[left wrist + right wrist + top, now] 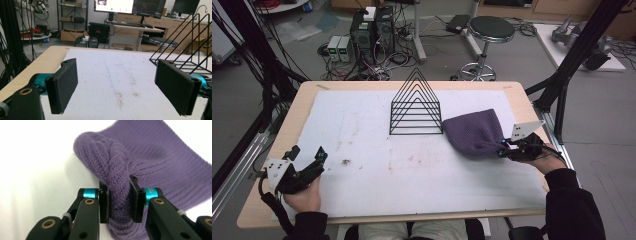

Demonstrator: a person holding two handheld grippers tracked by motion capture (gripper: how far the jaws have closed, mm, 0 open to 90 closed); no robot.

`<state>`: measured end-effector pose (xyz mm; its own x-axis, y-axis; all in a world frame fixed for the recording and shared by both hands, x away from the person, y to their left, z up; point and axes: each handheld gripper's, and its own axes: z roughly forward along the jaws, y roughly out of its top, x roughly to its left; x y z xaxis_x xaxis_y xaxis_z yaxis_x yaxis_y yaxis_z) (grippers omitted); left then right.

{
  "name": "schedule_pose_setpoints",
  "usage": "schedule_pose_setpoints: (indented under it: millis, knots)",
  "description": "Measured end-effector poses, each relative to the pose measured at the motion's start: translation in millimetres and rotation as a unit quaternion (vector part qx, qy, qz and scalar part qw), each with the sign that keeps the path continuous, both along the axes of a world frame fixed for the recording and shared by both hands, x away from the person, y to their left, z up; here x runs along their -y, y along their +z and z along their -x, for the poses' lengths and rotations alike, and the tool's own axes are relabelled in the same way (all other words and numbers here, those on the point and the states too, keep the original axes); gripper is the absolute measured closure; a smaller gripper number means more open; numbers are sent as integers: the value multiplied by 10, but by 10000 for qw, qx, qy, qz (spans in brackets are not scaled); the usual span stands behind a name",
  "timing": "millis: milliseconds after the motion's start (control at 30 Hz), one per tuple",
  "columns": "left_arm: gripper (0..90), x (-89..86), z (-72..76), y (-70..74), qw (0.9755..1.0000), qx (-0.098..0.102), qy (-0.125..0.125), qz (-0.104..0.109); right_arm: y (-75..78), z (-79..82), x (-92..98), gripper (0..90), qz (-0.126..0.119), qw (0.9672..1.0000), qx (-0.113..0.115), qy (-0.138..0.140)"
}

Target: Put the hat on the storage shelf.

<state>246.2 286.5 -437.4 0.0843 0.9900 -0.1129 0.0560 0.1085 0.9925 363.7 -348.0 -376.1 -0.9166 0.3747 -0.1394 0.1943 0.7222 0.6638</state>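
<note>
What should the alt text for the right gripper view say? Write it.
The right tongs pinch a bunched fold of a purple knitted hat between their black pads. The hat lies on a white table cover.

Between my right claw's (119, 202) pads sits the hat (150, 162), a chunky ribbed knit, soft, matt purple wool-like cloth, bunched into a thick roll where I pinch it. My pads (103, 206) look like matt black foam or rubber, the arms behind them smooth black plastic with glossy teal metal collars. Ahead of my left claw (120, 87) lies the mat (112, 75), matt white, slightly fuzzy, stained. Beyond it to the right stands the rack (185, 45), thin black wire. The table (47, 62) edge is pale, smooth wood.
</note>
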Motion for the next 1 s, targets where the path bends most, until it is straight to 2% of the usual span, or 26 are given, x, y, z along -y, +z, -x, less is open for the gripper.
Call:
schedule_pose_setpoints:
  millis: [67, 167, 267, 400, 533, 600, 867, 933, 1000]
  knots:
    - [189, -4, 0, -1, 10000, 7, -3, 15, 39, -12, -40, 741, -37, 9999, -77, -53]
    - [189, -5, 0, -2, 10000, 8, 1, 22, 91, -16, -58, 741, -304, 9994, -115, -122]
    - [189, -3, -5, -4, 10000, -10, -12, 11, 147, 13, -72, 736, -503, 9987, 10, -62]
    - [190, 6, -3, 0, 10000, 0, -4, -4, 256, 39, -128, 718, -619, 9978, 218, -137]
    - [191, 2, 2, 1, 10000, 8, 16, -9, 397, 41, -212, 726, -1011, 9947, 165, -133]
    - [191, -2, 5, 2, 10000, 9, 17, -5, 453, 41, -263, 729, -1112, 9935, 163, -186]
    - [192, -5, 3, 0, 10000, 19, 28, 15, 622, 71, -402, 731, -1571, 9872, 259, -28]
    - [195, -5, 2, 0, 10000, 0, 44, -11, 670, 67, -425, 731, -1694, 9850, 339, 8]
    - [195, -4, 0, -1, 10000, 7, 47, 11, 716, 64, -448, 731, -1889, 9814, 352, 38]
